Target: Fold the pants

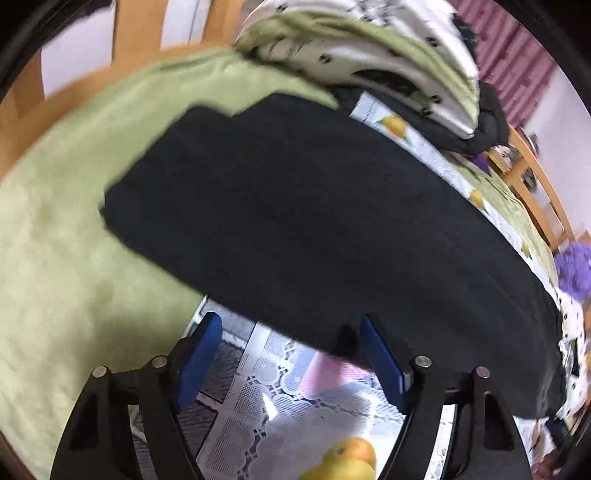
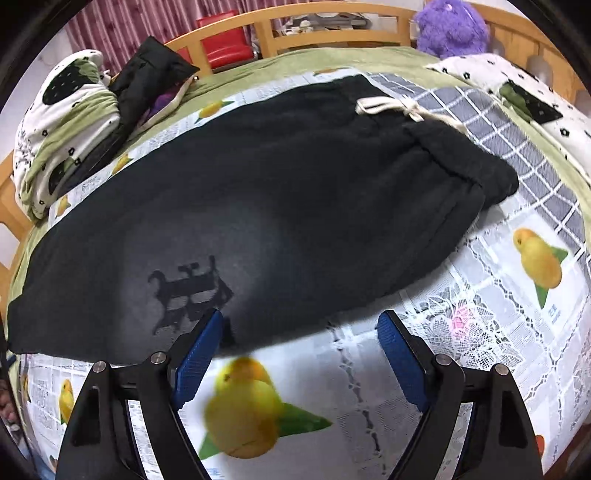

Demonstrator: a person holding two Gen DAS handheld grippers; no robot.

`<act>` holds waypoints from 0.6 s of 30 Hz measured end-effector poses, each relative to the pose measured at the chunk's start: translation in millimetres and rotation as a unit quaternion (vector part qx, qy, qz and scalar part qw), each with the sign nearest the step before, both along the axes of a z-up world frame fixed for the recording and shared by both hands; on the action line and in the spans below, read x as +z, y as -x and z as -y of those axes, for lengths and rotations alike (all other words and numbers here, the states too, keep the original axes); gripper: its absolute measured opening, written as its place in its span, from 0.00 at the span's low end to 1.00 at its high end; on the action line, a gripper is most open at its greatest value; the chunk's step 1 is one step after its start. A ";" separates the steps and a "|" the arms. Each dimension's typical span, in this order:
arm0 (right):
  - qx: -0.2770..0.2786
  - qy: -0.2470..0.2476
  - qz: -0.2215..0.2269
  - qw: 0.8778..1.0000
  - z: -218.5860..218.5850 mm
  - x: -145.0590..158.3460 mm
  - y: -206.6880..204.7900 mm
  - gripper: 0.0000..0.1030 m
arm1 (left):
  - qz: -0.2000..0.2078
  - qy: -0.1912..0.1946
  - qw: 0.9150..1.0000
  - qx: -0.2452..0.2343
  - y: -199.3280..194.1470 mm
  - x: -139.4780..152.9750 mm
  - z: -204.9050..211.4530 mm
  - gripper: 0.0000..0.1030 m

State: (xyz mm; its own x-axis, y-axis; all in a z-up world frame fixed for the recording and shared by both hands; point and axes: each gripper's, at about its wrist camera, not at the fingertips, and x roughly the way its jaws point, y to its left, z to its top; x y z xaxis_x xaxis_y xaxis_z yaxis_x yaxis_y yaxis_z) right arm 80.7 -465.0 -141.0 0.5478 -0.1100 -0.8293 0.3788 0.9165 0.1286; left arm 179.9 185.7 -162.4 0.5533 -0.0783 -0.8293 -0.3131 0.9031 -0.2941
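Note:
Black pants (image 1: 314, 221) lie flat across a bed, folded lengthwise, on a lace cloth printed with lemons (image 2: 535, 266). In the right wrist view the pants (image 2: 277, 192) show a white drawstring (image 2: 388, 105) at the waistband on the far right and a dark printed emblem (image 2: 192, 291) near me. My left gripper (image 1: 290, 321) stands open at the near edge of the cloth, the pants' edge just between its blue pads (image 1: 199, 362). My right gripper (image 2: 301, 317) is open too, its left pad (image 2: 199, 354) over the pants' near edge; neither pad presses on fabric.
A folded white and green quilt (image 2: 62, 122) and a black jacket (image 2: 147, 74) lie at the far left of the bed. A purple plush toy (image 2: 450, 27) and a flowered pillow (image 2: 517, 85) sit at the far right. A wooden rail (image 2: 332, 14) runs behind. Green sheet (image 1: 55, 258) spreads left.

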 end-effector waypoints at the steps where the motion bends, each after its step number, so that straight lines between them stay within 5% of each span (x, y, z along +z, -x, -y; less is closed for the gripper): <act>1: -0.010 -0.010 0.003 1.000 5.6 -1.8 -1.1 0.83 | -0.001 0.002 1.000 0.001 -1.2 -2.9 -0.5 0.72; 4: -0.018 -0.034 0.012 0.999 10.8 -4.0 -9.5 0.83 | 0.010 -0.009 1.000 0.000 -2.8 -4.4 3.5 0.72; 8: -0.008 -0.006 0.015 1.000 -2.4 -8.7 -24.5 0.80 | 0.020 -0.023 1.000 0.008 -7.0 -6.8 9.0 0.68; 12: 0.012 0.005 0.019 1.000 -15.4 -8.7 -30.1 0.33 | 0.026 -0.048 0.998 0.020 -11.1 -4.8 8.6 0.42; 14: 0.009 -0.005 0.024 1.000 -13.1 -7.2 -29.8 0.27 | 0.033 -0.049 0.998 0.021 -9.5 -1.6 5.1 0.25; 18: 0.002 -0.024 0.055 0.998 -7.7 4.6 -20.4 0.17 | 0.052 -0.035 0.998 0.031 -2.9 8.2 -2.1 0.14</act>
